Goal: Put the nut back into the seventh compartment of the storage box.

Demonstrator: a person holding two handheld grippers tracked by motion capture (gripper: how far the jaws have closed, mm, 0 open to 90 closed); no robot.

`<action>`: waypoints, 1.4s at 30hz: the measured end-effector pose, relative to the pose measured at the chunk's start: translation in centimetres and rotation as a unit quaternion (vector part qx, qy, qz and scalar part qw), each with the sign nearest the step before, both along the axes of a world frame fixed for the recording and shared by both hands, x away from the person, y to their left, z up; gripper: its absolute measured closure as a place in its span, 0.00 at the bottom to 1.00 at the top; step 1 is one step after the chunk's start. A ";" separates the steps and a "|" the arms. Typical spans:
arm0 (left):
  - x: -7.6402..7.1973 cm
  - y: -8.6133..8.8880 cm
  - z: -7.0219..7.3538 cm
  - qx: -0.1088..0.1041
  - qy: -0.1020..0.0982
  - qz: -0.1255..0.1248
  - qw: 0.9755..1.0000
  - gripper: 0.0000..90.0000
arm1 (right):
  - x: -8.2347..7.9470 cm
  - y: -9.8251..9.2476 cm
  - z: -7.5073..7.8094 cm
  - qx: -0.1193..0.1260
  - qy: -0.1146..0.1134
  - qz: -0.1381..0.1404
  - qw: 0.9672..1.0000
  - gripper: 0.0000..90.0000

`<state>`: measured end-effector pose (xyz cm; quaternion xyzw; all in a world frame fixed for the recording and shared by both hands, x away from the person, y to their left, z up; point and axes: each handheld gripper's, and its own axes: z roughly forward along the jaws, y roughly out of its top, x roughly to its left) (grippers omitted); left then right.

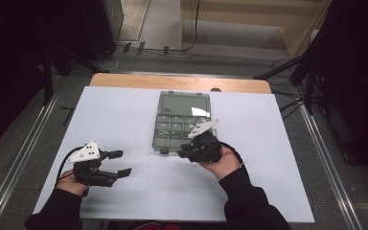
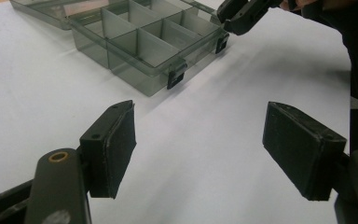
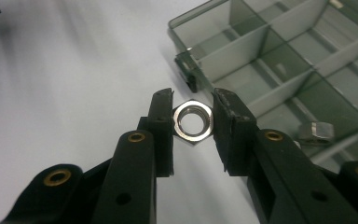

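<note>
Right gripper view: nut [image 3: 193, 121] clamped between right gripper [image 3: 193, 122] jaws.

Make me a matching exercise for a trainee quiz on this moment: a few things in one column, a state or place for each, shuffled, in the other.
Things
1. left gripper
2. right gripper
3. hex nut
4. compartment box

States or places
A. lid swung open, lying flat on the white table
B. jaws wide apart, nothing between them
C. pinched between two black jaws
D. closed on a small metal part beside the box's latch corner

Pairs: 1-B, 2-D, 3-C, 4-A
</note>
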<state>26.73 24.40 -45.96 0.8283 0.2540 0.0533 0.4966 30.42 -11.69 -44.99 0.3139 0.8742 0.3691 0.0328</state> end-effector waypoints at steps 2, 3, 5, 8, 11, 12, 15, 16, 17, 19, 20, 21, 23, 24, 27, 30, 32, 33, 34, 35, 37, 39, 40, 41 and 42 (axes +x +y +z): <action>0.0 -0.1 0.0 0.001 0.001 -0.001 1.000 0.29 | 0.2 -0.4 0.1 0.002 0.000 -0.007 1.000 0.79; 0.0 -0.1 0.0 0.003 0.002 -0.003 1.000 0.29 | 0.3 -0.6 0.1 0.002 -0.002 -0.010 1.000 0.79; -0.1 -0.1 -0.1 0.004 0.001 -0.005 1.000 0.29 | 0.5 -1.0 0.3 0.001 -0.002 -0.016 1.000 0.79; -0.1 0.0 0.0 0.002 -0.001 -0.006 1.000 0.29 | 0.8 -1.4 0.5 0.004 -0.002 -0.027 1.000 0.79; -0.2 -0.1 0.0 0.004 0.000 -0.009 1.000 0.29 | 1.0 -1.8 0.5 0.004 -0.005 -0.032 0.999 0.79; -0.2 -0.2 0.0 0.005 0.000 -0.009 1.000 0.29 | 1.0 -1.8 0.5 0.003 -0.005 -0.033 0.999 0.79; -0.2 -0.2 -0.1 0.004 0.001 -0.009 1.000 0.29 | 1.3 -2.0 0.7 0.004 -0.006 -0.039 0.999 0.79; -0.2 -0.2 -0.1 0.004 0.001 -0.009 1.000 0.29 | 1.5 -2.0 0.7 0.004 -0.009 -0.039 0.999 0.79; -0.2 -0.2 -0.1 0.004 0.002 -0.008 1.000 0.29 | 1.6 -2.0 0.7 0.005 -0.009 -0.042 0.999 0.79; -0.1 -0.2 -0.1 0.006 0.002 -0.009 1.000 0.29 | 1.9 -2.1 0.7 0.004 -0.011 -0.043 0.999 0.79; -0.1 -0.2 -0.1 0.006 0.002 -0.009 1.000 0.29 | 2.1 -2.1 0.7 0.003 -0.010 -0.045 0.999 0.79; -0.1 -0.2 -0.1 0.008 0.002 -0.009 1.000 0.29 | 2.2 -2.1 0.7 0.004 -0.009 -0.047 0.999 0.79; 0.0 -0.3 -0.2 0.007 0.002 -0.011 1.000 0.29 | 2.6 -2.1 0.7 0.002 -0.010 -0.050 0.999 0.79; -0.1 -0.3 -0.2 0.008 0.003 -0.011 1.000 0.29 | 2.8 -2.1 0.7 0.002 -0.010 -0.050 0.999 0.79; -0.1 -0.3 -0.2 0.009 0.003 -0.010 1.000 0.29 | 3.2 -1.9 0.6 0.001 -0.009 -0.052 0.999 0.79; -0.1 -0.2 -0.2 0.008 0.002 -0.009 1.000 0.29 | 3.5 -1.7 0.4 0.002 -0.002 -0.053 0.999 0.79; -0.1 -0.2 -0.2 0.007 0.002 -0.009 1.000 0.29 | 3.6 -1.5 0.1 -0.003 0.002 -0.051 0.999 0.79; -0.1 -0.2 -0.2 0.007 0.002 -0.010 1.000 0.29 | 3.6 -1.5 0.0 -0.008 0.003 -0.050 0.999 0.79; -0.1 -0.2 -0.2 0.007 0.002 -0.010 1.000 0.29 | 3.6 -1.5 -0.1 -0.008 0.004 -0.049 0.999 0.79; -0.1 -0.3 -0.2 0.007 0.003 -0.009 1.000 0.29 | 3.6 -1.5 -0.1 -0.008 0.004 -0.049 0.999 0.79; -0.1 -0.2 -0.1 0.007 0.003 -0.010 1.000 0.29 | 3.7 -1.5 -0.2 -0.009 0.006 -0.052 0.999 0.79; -0.1 -0.2 -0.2 0.006 0.002 -0.010 1.000 0.29 | 3.8 -1.5 -0.3 -0.009 0.010 -0.052 0.999 0.78; -0.1 -0.2 -0.2 0.006 0.002 -0.010 1.000 0.29 | 3.8 -1.5 -0.4 -0.008 0.012 -0.052 0.999 0.76; -0.1 -0.2 -0.2 0.006 0.003 -0.010 1.000 0.29 | 3.9 -1.6 -0.5 0.000 0.014 -0.046 0.999 0.65; -0.1 -0.2 -0.1 0.006 0.003 -0.010 1.000 0.29 | 3.9 -1.5 -0.5 0.002 0.014 -0.039 0.999 0.57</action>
